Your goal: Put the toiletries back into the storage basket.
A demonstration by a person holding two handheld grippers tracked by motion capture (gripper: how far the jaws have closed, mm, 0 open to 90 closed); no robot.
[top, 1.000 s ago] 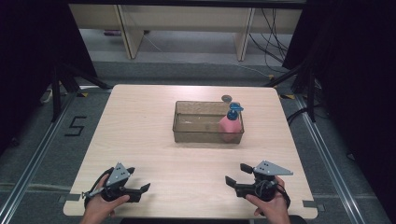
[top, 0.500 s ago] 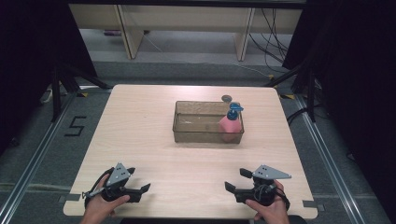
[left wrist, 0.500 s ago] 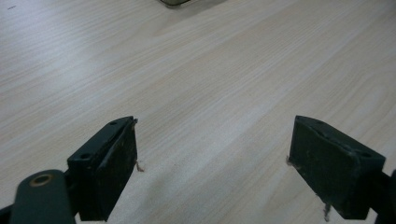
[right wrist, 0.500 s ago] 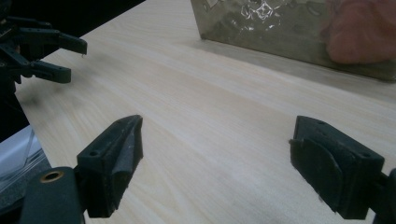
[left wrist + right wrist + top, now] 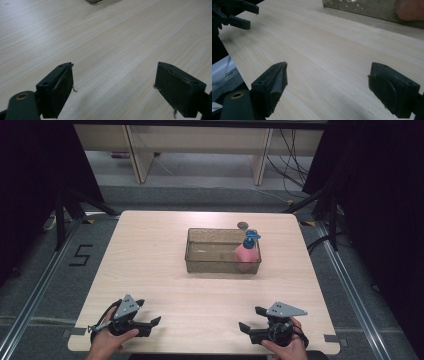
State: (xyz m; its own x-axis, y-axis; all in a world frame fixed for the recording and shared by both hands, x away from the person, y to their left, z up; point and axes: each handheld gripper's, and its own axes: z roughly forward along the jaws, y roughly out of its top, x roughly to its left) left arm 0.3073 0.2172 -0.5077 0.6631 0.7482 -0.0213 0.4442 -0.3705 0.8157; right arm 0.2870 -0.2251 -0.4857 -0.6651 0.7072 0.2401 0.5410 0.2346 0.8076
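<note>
Bottle (image 5: 246, 254) stands upright in bin (image 5: 200, 263), nozzle up.

In the right gripper view we see the clear bin (image 5: 372, 10) cut off by the top edge, and the pink bottle (image 5: 410, 10) behind its wall is a blurred patch sliced by the corner. In the left gripper view just a corner of that bin (image 5: 94, 1) pokes in at the top edge. From the high view, the small dark round thing (image 5: 243, 225) behind the bin is too small for us to name. We see both hands cut off at the bottom edge, the left hand (image 5: 107, 342) and the right hand (image 5: 285, 350).
</note>
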